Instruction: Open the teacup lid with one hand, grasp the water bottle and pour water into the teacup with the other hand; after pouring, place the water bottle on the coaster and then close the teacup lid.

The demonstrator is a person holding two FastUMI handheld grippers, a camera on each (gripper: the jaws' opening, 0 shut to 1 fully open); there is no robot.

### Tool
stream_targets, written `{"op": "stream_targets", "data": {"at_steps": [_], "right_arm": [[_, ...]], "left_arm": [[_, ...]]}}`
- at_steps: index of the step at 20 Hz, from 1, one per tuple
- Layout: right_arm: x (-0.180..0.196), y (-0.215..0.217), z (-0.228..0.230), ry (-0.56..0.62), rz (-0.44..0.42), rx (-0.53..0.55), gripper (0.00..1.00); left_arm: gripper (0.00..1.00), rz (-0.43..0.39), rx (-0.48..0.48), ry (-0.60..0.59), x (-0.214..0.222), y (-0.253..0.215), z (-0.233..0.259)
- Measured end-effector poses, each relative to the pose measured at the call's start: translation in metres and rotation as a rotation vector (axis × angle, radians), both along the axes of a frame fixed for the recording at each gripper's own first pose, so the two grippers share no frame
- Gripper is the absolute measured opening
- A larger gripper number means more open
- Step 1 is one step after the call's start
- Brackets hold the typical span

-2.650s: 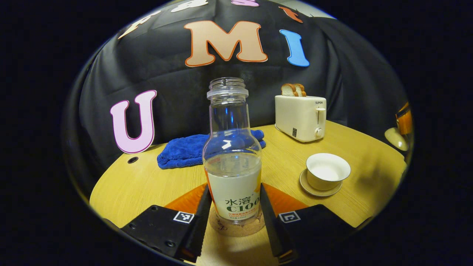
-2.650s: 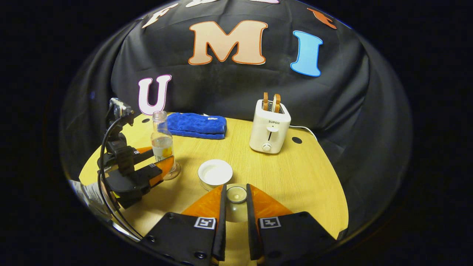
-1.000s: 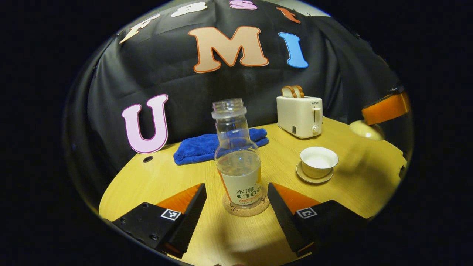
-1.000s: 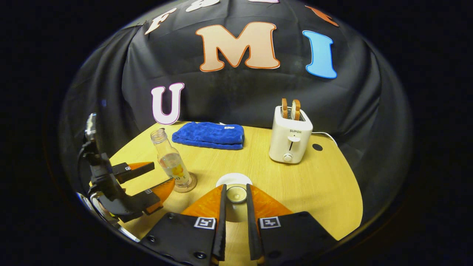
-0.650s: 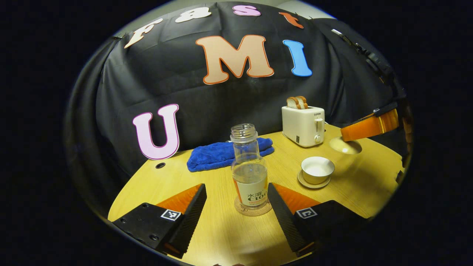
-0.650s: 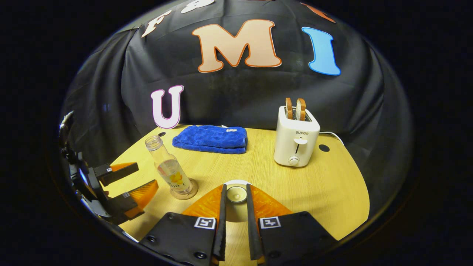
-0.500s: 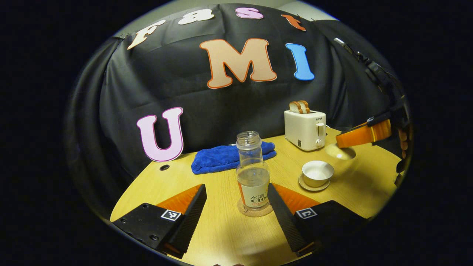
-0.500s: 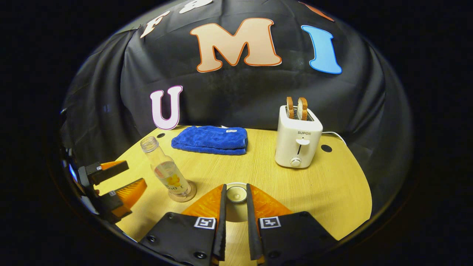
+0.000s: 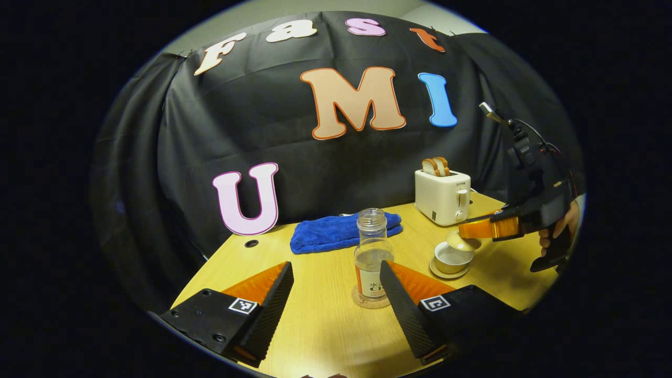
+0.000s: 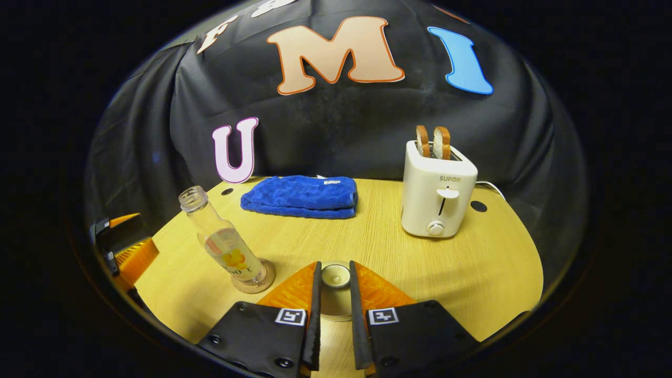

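Note:
The clear water bottle point(image 9: 371, 252) stands uncapped and part full on the cork coaster point(image 9: 370, 303), a little ahead of my open left gripper point(image 9: 336, 269), which holds nothing. To its right the white teacup point(image 9: 450, 258) sits on its saucer. My right gripper point(image 9: 475, 229), held by a hand point(image 9: 562, 226), carries the lid point(image 9: 462, 241) tilted just over the cup's rim. In the right gripper view my right gripper point(image 10: 334, 266) is shut on the lid's knob point(image 10: 335, 275), and the cup is hidden beneath. The bottle point(image 10: 226, 244) and my left gripper point(image 10: 123, 247) are at the left.
A cream toaster point(image 9: 442, 195) with two bread slices stands at the back right of the wooden table point(image 9: 315, 325). A folded blue cloth point(image 9: 344, 233) lies behind the bottle, by the black wall. The toaster point(image 10: 438, 194) and cloth point(image 10: 299, 195) also appear in the right gripper view.
My left gripper has opened, let go of the bottle on the coaster and backed away. My right gripper has brought the lid in and down over the teacup.

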State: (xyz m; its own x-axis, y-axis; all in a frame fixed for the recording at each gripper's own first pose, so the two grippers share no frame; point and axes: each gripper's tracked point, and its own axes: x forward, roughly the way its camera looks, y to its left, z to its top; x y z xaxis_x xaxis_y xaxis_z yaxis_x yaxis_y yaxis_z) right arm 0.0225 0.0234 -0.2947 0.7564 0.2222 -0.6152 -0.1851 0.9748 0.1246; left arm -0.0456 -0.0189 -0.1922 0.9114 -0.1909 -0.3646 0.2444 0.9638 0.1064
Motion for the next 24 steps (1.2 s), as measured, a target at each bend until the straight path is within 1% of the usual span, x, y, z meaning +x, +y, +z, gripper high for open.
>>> {"op": "stream_targets", "data": {"at_steps": [1,4,7,8,9,11,12,15,16,19,22,24], "right_arm": [[0.002,0.001,-0.004,0.002,0.001,0.001,0.29],[0.003,0.004,-0.014,0.008,0.006,-0.008,0.27],[0.003,0.005,-0.023,0.009,0.01,-0.025,0.31],[0.004,0.005,-0.026,0.007,0.01,-0.028,0.29],[0.005,0.005,-0.028,0.006,0.008,-0.029,0.31],[0.004,0.005,-0.034,0.011,0.002,-0.032,0.27],[0.003,0.005,-0.036,0.013,-0.001,-0.029,0.27],[0.006,0.007,-0.036,-0.01,-0.001,-0.035,0.31],[0.006,0.006,-0.036,-0.014,0.003,-0.046,0.3],[0.004,0.005,-0.03,-0.027,0.002,-0.04,0.35],[0.005,0.005,-0.01,-0.085,-0.006,-0.03,0.77],[0.003,0.002,0.007,-0.122,-0.015,-0.034,0.84]], "left_arm": [[0.96,0.005,0.004,-0.002,-0.001,0.001,0.005],[0.96,0.012,0.018,-0.007,-0.005,0.006,0.009],[0.96,0.024,0.031,-0.002,-0.008,0.012,0.011],[0.96,0.032,0.03,-0.002,-0.009,0.015,0.013],[0.96,0.039,0.026,-0.002,-0.01,0.016,0.016],[0.96,0.047,0.022,-0.001,-0.012,0.018,0.018],[0.96,0.05,0.026,-0.002,-0.011,0.019,0.02],[0.96,0.047,0.031,0.001,-0.012,0.019,0.024],[0.96,0.045,0.03,-0.001,-0.011,0.018,0.026],[0.96,0.031,0.025,-0.017,-0.009,0.014,0.035],[0.96,0.012,0.016,-0.036,-0.005,0.008,0.045],[0.96,0.002,-0.001,-0.054,0.0,0.002,0.052]]}}
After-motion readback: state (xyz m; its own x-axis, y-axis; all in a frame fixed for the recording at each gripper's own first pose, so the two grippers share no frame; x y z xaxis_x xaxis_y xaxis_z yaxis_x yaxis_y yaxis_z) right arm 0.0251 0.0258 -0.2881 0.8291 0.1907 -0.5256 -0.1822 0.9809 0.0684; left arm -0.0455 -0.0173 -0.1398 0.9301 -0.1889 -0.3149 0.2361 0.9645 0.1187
